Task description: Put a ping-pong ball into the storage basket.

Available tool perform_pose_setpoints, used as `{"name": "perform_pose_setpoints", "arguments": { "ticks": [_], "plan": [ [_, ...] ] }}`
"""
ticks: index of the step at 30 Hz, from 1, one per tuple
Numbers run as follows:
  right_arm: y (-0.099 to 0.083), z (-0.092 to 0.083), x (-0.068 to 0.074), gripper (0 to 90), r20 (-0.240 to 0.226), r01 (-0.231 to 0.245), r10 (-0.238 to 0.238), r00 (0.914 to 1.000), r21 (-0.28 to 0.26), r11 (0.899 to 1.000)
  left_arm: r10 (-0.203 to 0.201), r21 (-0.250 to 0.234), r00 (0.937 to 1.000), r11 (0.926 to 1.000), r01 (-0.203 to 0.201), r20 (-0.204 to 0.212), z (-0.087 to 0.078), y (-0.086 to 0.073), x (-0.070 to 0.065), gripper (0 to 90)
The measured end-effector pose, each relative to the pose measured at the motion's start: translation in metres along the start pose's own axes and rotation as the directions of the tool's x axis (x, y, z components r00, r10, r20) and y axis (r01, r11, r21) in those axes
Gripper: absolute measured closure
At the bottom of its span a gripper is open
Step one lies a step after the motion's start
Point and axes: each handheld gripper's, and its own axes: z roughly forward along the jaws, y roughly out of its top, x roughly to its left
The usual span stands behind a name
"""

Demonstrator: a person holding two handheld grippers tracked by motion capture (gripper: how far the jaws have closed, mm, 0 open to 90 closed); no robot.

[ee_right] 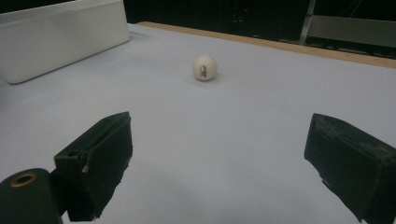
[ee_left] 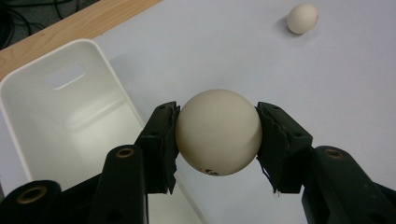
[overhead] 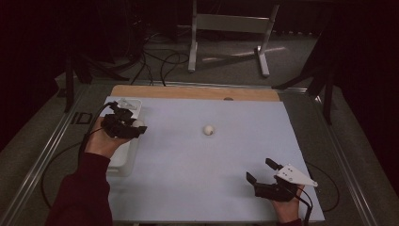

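A cream ball (ee_left: 218, 132) sits pinched between both pads of my left gripper (ee_left: 217, 140), which is shut on it. That gripper (overhead: 136, 126) hovers at the right rim of a white bin (overhead: 123, 160) at the table's left; the held ball (overhead: 139, 123) shows at its tip. Seen from the left gripper view, the bin (ee_left: 60, 121) is open and bare inside. A second white ball (overhead: 209, 129) lies loose mid-table, also far off as the ball (ee_left: 302, 18) and the ball (ee_right: 204, 67). My right gripper (overhead: 262, 170) rests near the front right, jaws open and bare (ee_right: 219, 163).
A light blue mat (overhead: 197, 169) covers the table, with a wooden strip (overhead: 197, 92) along the far edge. Cables and a metal stand (overhead: 230, 28) lie on the floor beyond. The bin's side wall (ee_right: 60, 42) stands at the far left in the right gripper view.
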Motion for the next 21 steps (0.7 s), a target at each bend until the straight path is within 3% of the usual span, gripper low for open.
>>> {"name": "perform_pose_setpoints", "arguments": {
  "ticks": [21],
  "plan": [
    [0.0, 0.001, 0.0, 7.5, 0.002, -0.001, 0.001, 1.0, 0.004, 1.0, -0.057, 0.0, 0.9978, 0.9984, 0.057, -0.033, -0.01, -0.014, 0.016, 51.0]
  ]
}}
